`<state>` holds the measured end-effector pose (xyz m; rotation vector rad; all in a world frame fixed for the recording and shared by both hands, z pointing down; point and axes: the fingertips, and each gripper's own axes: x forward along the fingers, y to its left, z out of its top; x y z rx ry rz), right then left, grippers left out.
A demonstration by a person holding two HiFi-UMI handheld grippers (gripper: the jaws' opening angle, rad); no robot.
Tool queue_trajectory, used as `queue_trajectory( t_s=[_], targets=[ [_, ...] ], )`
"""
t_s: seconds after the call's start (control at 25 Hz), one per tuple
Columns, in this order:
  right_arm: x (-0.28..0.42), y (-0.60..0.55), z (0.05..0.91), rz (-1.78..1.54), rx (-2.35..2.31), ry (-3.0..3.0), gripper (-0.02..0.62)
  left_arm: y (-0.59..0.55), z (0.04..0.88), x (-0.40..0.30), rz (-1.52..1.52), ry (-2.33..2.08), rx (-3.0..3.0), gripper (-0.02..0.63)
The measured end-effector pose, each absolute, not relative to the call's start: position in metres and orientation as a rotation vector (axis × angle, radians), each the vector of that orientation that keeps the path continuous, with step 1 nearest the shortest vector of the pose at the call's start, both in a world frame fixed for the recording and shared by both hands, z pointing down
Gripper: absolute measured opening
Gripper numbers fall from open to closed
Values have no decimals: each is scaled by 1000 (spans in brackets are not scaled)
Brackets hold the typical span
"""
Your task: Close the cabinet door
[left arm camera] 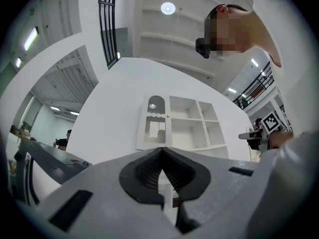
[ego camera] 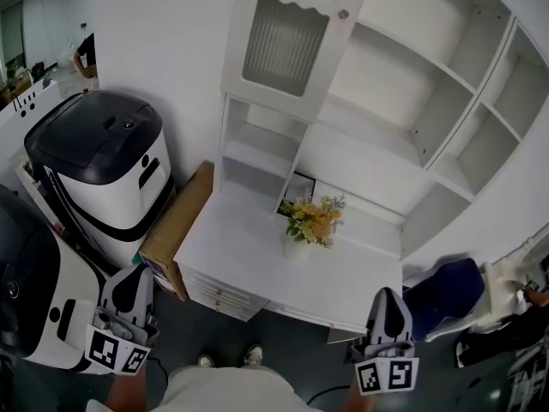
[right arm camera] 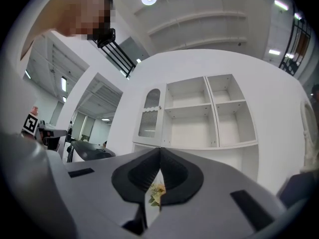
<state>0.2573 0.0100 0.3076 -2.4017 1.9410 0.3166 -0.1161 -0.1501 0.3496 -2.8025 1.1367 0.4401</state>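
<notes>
A white cabinet (ego camera: pixel 412 101) stands on a white desk (ego camera: pixel 257 256). Its left door (ego camera: pixel 287 37), with a ribbed glass panel and a small knob (ego camera: pixel 343 14), stands open; the shelves to its right are bare. In the head view my left gripper (ego camera: pixel 130 275) is low at the left and my right gripper (ego camera: pixel 388 297) low at the right, both short of the desk's front edge, far from the door. Each is shut on nothing. In the left gripper view the left gripper (left arm camera: pixel 162 151) faces the door (left arm camera: pixel 155 121). In the right gripper view the right gripper (right arm camera: pixel 160 151) faces the door (right arm camera: pixel 151 113).
A vase of yellow flowers (ego camera: pixel 313 226) stands mid-desk. A black-topped white machine (ego camera: pixel 107 161) and a cardboard box (ego camera: pixel 176 226) flank the desk's left side. A dark blue seat (ego camera: pixel 446 294) sits right of the desk. My shoes (ego camera: pixel 227 359) are near the desk front.
</notes>
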Motion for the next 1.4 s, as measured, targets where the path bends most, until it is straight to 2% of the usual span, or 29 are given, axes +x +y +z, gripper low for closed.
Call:
queue_trajectory(
  t_s=[1.4],
  targets=[
    [291, -69, 310, 351, -2255, 2108, 0, -175, 353, -66, 431, 1231, -2752, 6]
  ],
)
